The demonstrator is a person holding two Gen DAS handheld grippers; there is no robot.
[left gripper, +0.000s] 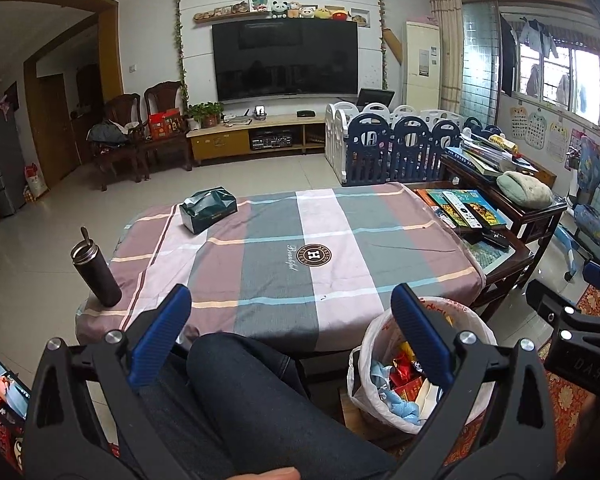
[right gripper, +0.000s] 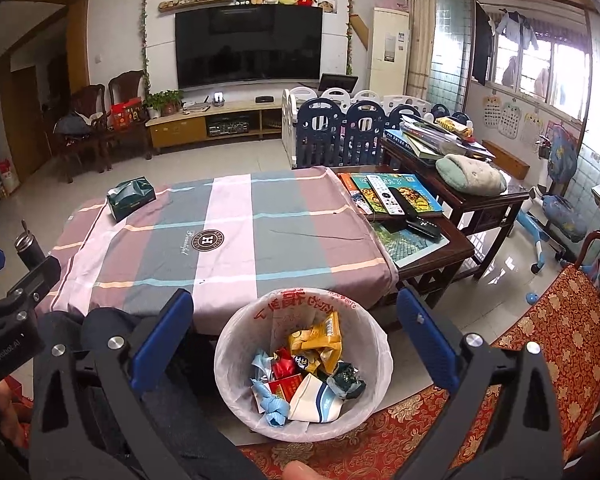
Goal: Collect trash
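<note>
over the bin [right gripper: 236, 344] on the floor, just this side of the checked table [right gripper: 228, 236], my right gripper [right gripper: 296, 344] hangs with its blue fingers [right gripper: 162, 344] spread wide and nothing between them; my left gripper [left gripper: 292, 340] is spread and empty too, hovering above my knee [left gripper: 244, 392] beside the bin; the tabletop looks clear of scraps, so i judge the collecting nearly or wholly done; if anything remains, i should scan the cloth edges first, leave the green tissue box [right gripper: 131, 197] and the dark flask [left gripper: 96, 268] alone since neither reads as trash, and let go only when squarely above the bin's mouth; the trash [right gripper: 306, 368] sits low inside the white liner: a yellow snack wrapper, red packets, a crumpled blue tissue, a white and blue carton, a green scrap; all light, crinkly and loosely piled.
</note>
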